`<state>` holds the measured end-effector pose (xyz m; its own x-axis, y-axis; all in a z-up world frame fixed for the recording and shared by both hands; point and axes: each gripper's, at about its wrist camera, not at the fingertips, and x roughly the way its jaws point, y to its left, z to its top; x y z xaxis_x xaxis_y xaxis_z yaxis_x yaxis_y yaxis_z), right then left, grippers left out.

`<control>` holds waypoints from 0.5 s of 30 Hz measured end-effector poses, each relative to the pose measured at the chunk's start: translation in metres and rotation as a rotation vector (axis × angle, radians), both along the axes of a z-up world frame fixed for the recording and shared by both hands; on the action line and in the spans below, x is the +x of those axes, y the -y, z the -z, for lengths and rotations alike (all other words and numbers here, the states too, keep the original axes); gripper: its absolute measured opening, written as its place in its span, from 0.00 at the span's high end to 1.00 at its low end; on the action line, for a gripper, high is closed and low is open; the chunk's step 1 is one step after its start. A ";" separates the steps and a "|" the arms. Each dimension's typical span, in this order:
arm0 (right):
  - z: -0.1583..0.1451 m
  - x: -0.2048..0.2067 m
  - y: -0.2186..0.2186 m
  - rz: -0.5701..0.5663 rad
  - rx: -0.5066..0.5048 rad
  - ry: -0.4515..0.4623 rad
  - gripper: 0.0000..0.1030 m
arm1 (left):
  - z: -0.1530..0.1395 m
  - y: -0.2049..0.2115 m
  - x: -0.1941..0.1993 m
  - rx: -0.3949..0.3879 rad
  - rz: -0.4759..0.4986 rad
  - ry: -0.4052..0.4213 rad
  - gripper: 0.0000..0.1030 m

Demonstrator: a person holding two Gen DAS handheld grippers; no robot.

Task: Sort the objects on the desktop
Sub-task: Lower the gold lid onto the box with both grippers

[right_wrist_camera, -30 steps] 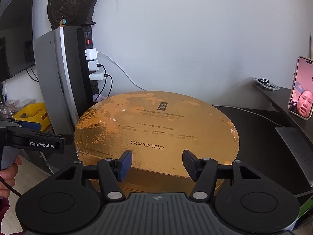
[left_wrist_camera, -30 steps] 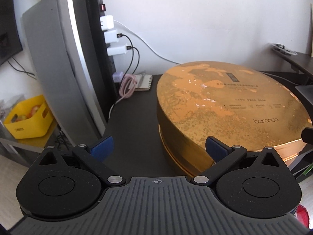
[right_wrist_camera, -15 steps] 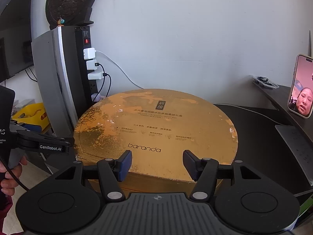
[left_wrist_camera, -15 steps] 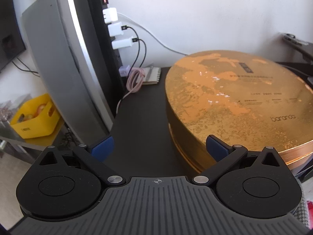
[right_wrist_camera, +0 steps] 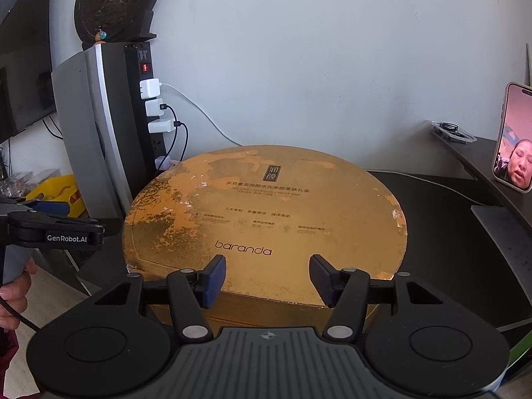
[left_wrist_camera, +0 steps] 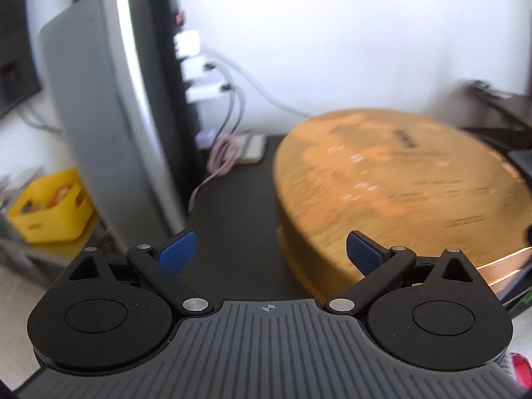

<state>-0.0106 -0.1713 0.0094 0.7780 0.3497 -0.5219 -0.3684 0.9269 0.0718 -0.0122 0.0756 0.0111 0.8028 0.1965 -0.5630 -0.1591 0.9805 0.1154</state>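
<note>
Big round gold box (right_wrist_camera: 266,212) sits on the black table (right_wrist_camera: 459,249), centre of the right wrist view. Right claw (right_wrist_camera: 266,277) hovers at the box's near edge, fingers parted, holding nothing, pads clear of the lid. Left claw (left_wrist_camera: 269,249) wide apart and empty, near the box's left side; that view is blurred. Grey computer tower (right_wrist_camera: 99,133) stands far left, yellow bin (left_wrist_camera: 50,206) beyond it. Phone (right_wrist_camera: 513,139) propped far right.
</note>
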 end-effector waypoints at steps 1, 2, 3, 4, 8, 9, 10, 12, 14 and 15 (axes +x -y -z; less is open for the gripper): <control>0.000 0.000 0.000 -0.002 0.000 -0.001 0.45 | 0.001 0.003 0.003 0.017 -0.008 -0.010 0.03; 0.000 -0.001 0.000 -0.004 0.001 -0.002 0.45 | 0.002 0.005 0.005 0.033 -0.016 -0.021 0.03; 0.000 -0.001 0.000 -0.004 0.002 -0.001 0.45 | 0.005 0.007 0.009 0.045 -0.029 -0.036 0.03; 0.000 -0.002 0.001 -0.004 0.003 -0.001 0.45 | 0.007 0.006 0.012 0.039 -0.037 -0.051 0.04; -0.001 0.000 0.005 0.005 0.005 -0.003 0.45 | 0.011 -0.001 0.021 -0.015 -0.043 -0.088 0.04; -0.001 0.000 0.006 0.007 0.006 -0.004 0.45 | 0.011 -0.001 0.023 -0.019 -0.044 -0.091 0.04; -0.001 0.000 0.006 0.007 0.007 -0.004 0.45 | 0.012 -0.002 0.023 -0.021 -0.046 -0.094 0.03; -0.001 0.000 0.007 0.006 0.007 -0.005 0.45 | 0.013 -0.003 0.024 -0.028 -0.048 -0.101 0.03; -0.002 0.000 0.007 0.004 0.008 -0.005 0.45 | 0.014 -0.004 0.026 -0.035 -0.053 -0.112 0.02; -0.002 0.000 0.007 0.003 0.008 -0.004 0.45 | 0.015 -0.005 0.027 -0.039 -0.055 -0.117 0.02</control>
<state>-0.0102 -0.1783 0.0113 0.7768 0.3513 -0.5227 -0.3652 0.9274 0.0805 0.0148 0.0804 -0.0042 0.7196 0.2147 -0.6604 -0.2007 0.9747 0.0982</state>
